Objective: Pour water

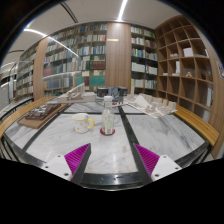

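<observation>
Marble table with bottle and cup, library interior.

Gripper (112, 158): lower centre, fingers spread wide, grasping nothing, magenta pads facing inward. Table (150, 132): pale marble top, mid-frame. Bottle (108, 116): clear, upright, centre of frame, beyond the fingers; contents cannot be told. Cup (82, 122): white, on a saucer, just left of the bottle; contents cannot be told. Bookshelves (90, 55): filled with books, upper frame.
</observation>
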`<state>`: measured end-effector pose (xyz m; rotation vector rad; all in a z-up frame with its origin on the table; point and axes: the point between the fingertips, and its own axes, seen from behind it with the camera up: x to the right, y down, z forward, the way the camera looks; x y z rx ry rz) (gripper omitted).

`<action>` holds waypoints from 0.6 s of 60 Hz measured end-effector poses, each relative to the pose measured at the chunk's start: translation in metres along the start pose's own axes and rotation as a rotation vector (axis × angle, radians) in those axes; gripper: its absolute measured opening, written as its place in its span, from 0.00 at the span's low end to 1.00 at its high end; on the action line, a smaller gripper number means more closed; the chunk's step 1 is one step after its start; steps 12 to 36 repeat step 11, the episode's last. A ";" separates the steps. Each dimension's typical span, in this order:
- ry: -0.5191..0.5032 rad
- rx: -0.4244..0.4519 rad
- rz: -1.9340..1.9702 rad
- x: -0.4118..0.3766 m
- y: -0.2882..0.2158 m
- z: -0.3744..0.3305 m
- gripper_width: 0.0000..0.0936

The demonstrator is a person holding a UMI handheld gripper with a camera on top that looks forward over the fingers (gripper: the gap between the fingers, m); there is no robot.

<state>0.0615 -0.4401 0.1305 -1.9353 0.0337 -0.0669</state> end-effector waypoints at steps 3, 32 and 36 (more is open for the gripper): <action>-0.005 -0.002 0.009 0.000 0.001 0.000 0.91; -0.009 -0.010 0.003 0.001 0.008 -0.001 0.91; -0.009 -0.010 0.003 0.001 0.008 -0.001 0.91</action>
